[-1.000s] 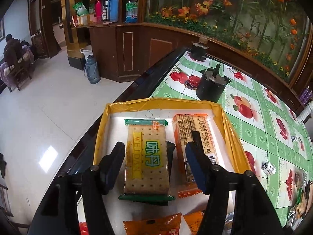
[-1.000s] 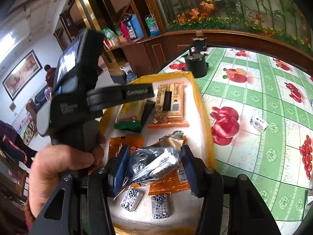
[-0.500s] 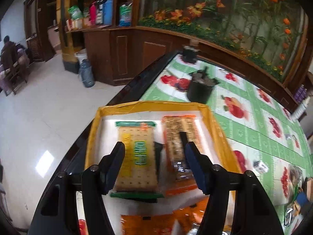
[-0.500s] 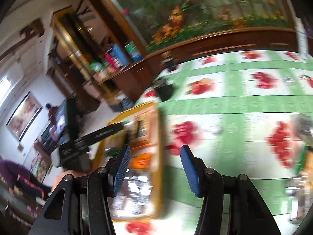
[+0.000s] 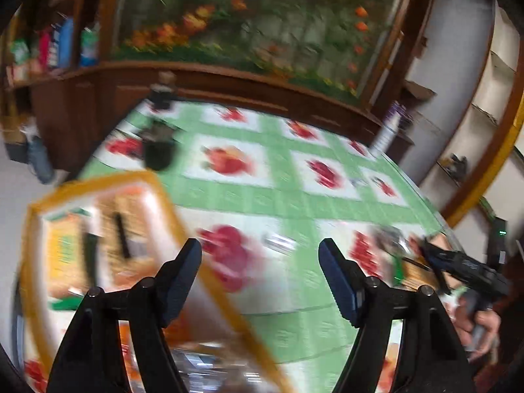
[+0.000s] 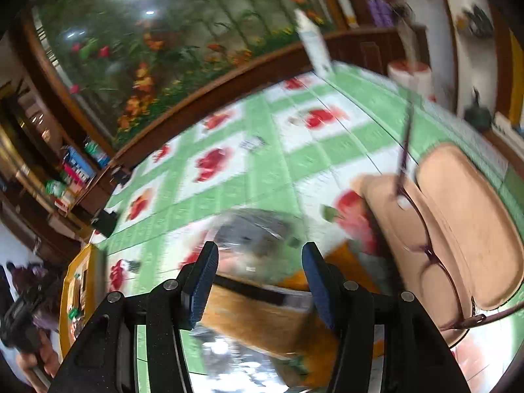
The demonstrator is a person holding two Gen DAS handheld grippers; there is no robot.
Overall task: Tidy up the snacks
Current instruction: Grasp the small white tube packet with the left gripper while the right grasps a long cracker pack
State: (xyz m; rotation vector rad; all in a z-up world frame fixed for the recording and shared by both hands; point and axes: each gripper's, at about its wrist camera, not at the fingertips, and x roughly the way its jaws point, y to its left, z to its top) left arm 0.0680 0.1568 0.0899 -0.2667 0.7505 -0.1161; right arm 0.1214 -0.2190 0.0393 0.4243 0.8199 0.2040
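Left gripper (image 5: 260,275): your fingers have just been opening and stand apart with nothing between them, over the green fruit-print worktop (image 5: 288,196).

Right gripper (image 6: 258,281): fingers parted, not pressing on anything; blurred snack packets (image 6: 262,314), orange and silvery, lie just below and between them.

Yellow-rimmed tray (image 5: 170,203): at the worktop's left edge, holding biscuit packs (image 5: 62,245).

Tan case (image 6: 465,222): right of the packets, spectacles (image 6: 422,229) resting on it.
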